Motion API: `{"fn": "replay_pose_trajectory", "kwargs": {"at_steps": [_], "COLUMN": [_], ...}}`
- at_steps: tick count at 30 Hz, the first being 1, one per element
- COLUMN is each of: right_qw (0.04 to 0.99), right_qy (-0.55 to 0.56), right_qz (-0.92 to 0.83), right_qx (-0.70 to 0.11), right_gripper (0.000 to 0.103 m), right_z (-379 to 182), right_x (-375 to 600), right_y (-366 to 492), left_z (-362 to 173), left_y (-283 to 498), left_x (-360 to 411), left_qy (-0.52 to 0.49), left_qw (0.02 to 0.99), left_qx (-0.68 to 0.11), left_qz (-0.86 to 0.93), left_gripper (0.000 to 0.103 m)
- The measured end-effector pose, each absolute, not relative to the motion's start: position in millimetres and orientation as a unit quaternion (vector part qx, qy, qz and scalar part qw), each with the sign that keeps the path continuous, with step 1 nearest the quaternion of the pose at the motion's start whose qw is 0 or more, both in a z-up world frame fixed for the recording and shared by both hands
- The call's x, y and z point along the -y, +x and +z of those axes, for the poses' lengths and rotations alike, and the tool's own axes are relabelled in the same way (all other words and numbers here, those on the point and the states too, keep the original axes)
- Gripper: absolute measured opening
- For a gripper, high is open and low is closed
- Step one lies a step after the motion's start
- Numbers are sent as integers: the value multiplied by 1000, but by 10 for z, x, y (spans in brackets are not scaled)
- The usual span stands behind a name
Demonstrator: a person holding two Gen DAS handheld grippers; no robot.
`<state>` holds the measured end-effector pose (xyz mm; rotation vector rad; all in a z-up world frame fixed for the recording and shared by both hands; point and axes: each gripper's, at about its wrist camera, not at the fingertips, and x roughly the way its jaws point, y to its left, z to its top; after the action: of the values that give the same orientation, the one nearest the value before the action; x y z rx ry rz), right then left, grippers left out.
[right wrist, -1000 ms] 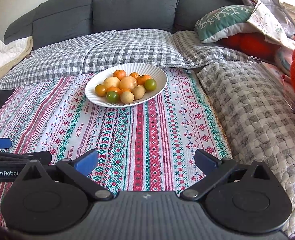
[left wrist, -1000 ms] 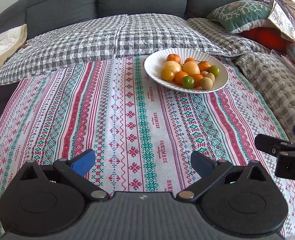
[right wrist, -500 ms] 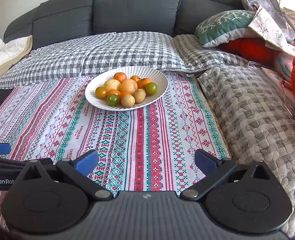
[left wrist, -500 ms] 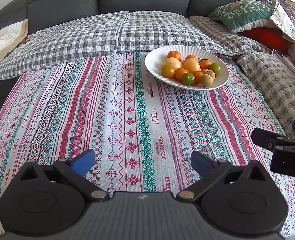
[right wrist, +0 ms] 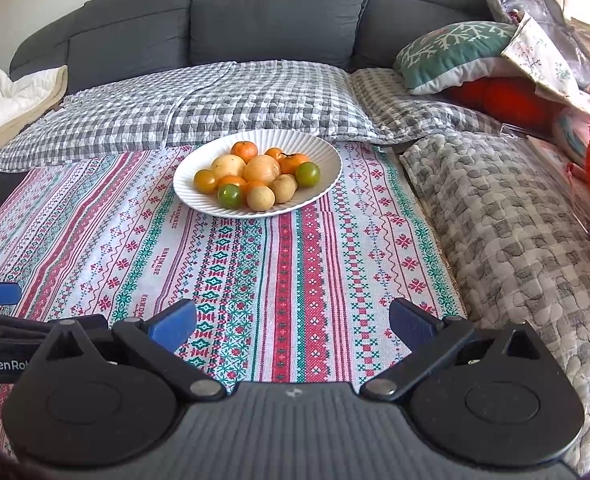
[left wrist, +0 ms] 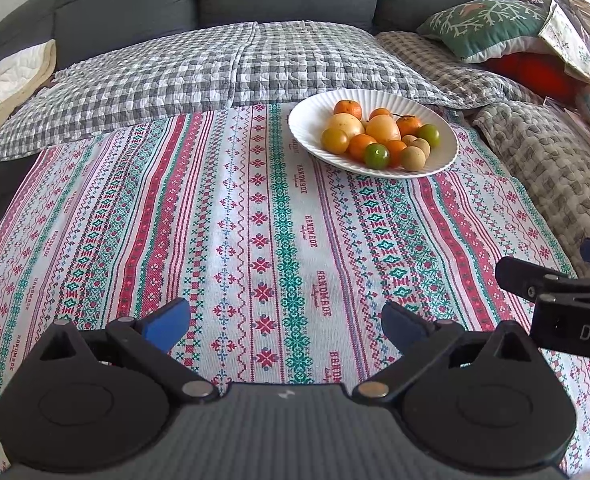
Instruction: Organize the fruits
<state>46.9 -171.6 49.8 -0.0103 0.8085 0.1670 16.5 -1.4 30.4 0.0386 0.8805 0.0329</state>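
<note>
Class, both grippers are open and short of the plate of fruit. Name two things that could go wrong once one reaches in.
1. The fruit is heaped in the white plate; pulling out the green fruit may set its neighbours rolling.
2. The plate sits on a soft patterned cloth, so pressing down with the right gripper or left gripper might tip it.

Both wrist views face the plate (left wrist: 447,148); side by side.
</note>
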Motion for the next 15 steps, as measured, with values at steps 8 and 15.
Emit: {"fn": "replay_pose_trajectory", "kwargs": {"at_steps": [8, 15], "right_qw": [915, 915], "right_qy": [-3, -5], "right_qz": [81, 83], "right_qx": [-394, -395], "right_gripper": [103, 103], "right_z": [489, 478], "right_x": [1716, 1712], "right_y": [465, 462], "left_z": [305, 289], "left_y": [167, 158], "left_x": [11, 13], "left_qy": [19, 18], "left_qw": [904, 904], "left_qx": [-427, -427], "left_qz": [16, 14], "left_gripper": [95, 95]}}
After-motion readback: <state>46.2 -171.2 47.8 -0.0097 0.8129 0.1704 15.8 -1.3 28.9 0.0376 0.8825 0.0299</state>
